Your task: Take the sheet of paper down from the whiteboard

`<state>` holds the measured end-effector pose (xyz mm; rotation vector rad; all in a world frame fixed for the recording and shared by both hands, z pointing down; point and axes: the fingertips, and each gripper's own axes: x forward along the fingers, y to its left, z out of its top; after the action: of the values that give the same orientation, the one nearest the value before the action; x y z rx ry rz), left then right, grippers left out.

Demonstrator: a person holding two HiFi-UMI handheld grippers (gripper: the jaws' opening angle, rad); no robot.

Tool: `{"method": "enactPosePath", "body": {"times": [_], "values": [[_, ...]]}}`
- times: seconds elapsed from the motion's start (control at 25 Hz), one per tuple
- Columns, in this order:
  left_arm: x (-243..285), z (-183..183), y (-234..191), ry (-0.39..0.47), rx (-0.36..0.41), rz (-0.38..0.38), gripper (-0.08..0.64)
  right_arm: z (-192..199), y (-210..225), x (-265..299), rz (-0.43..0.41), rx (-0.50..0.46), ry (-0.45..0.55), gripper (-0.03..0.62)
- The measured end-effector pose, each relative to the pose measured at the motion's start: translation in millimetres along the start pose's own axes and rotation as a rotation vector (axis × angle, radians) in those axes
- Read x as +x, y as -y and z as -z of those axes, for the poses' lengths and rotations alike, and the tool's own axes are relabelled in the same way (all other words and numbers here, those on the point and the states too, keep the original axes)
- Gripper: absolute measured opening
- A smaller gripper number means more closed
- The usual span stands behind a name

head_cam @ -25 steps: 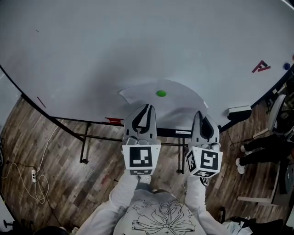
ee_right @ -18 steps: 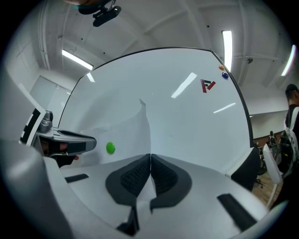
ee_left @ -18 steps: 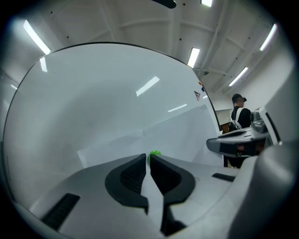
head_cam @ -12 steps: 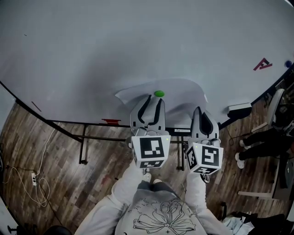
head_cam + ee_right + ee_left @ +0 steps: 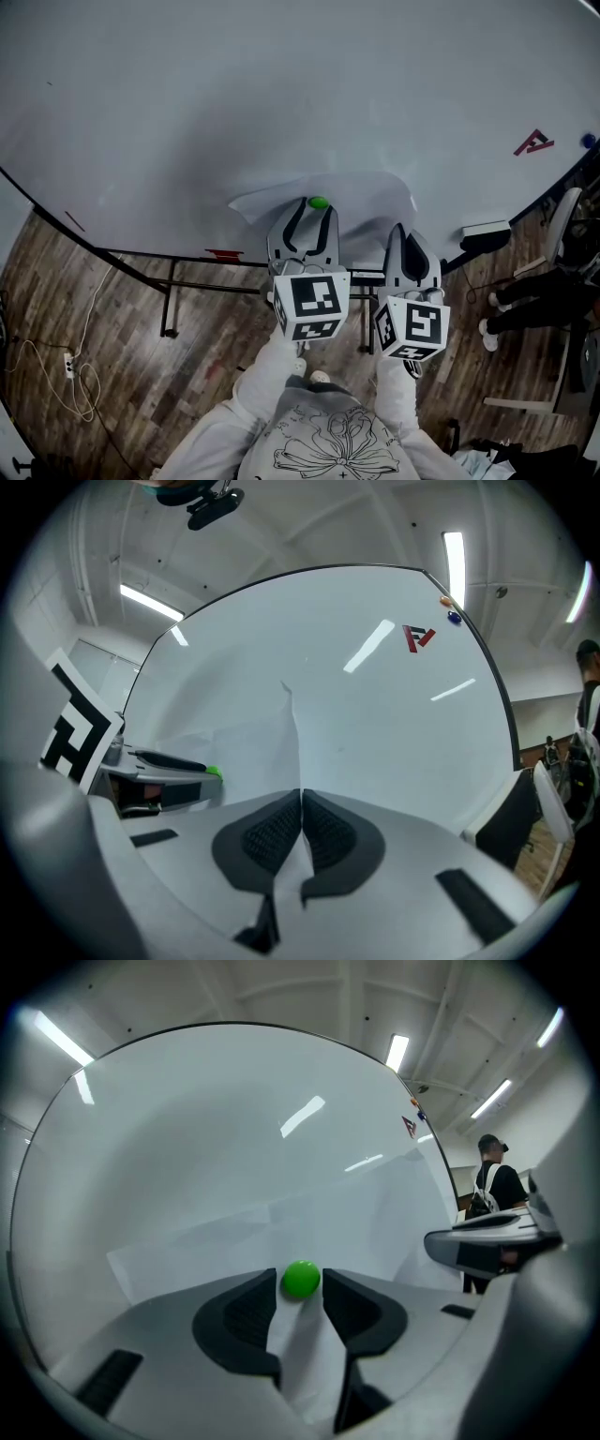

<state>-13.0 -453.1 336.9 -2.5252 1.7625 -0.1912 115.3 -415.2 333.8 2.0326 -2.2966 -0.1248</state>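
Note:
A white sheet of paper point(image 5: 361, 192) hangs low on the whiteboard point(image 5: 281, 94), pinned by a round green magnet point(image 5: 318, 202). My left gripper point(image 5: 313, 214) points level at the board. Its jaws have just been opening and now flank the magnet point(image 5: 300, 1280), with a thin gap on its left side. In the left gripper view the sheet point(image 5: 216, 1241) lies flat behind the left gripper point(image 5: 299, 1284). My right gripper point(image 5: 406, 234) is shut on the sheet's right edge. The paper point(image 5: 253, 752) bows out from the board and runs between the closed pads of the right gripper point(image 5: 301, 799).
A red marker point(image 5: 225, 253) and an eraser point(image 5: 486, 230) rest on the board's tray. A red logo magnet point(image 5: 532, 142) and a blue magnet point(image 5: 588, 141) sit far right. A person point(image 5: 492, 1180) stands by chairs on the right. Cables point(image 5: 56, 366) trail on the wood floor.
My left gripper moved right and up to the green magnet, and its jaws went from shut to open around it. The right gripper stayed at the sheet's right edge.

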Motion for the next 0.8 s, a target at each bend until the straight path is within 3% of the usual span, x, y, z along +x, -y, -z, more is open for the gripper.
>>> {"method": "enactPosePath", "body": {"times": [0.24,0.8], "values": [[1.6,0.1,-1.4,0.0,0.0,-0.034,0.146,0.0,-0.1,2.9,-0.011,-0.001,0.0,0.004],[0.7,1.8,-1.4,-0.019,-0.036,0.005,0.109,3.2,6.0,2.4,0.009,0.015,-0.009,0.003]]}}
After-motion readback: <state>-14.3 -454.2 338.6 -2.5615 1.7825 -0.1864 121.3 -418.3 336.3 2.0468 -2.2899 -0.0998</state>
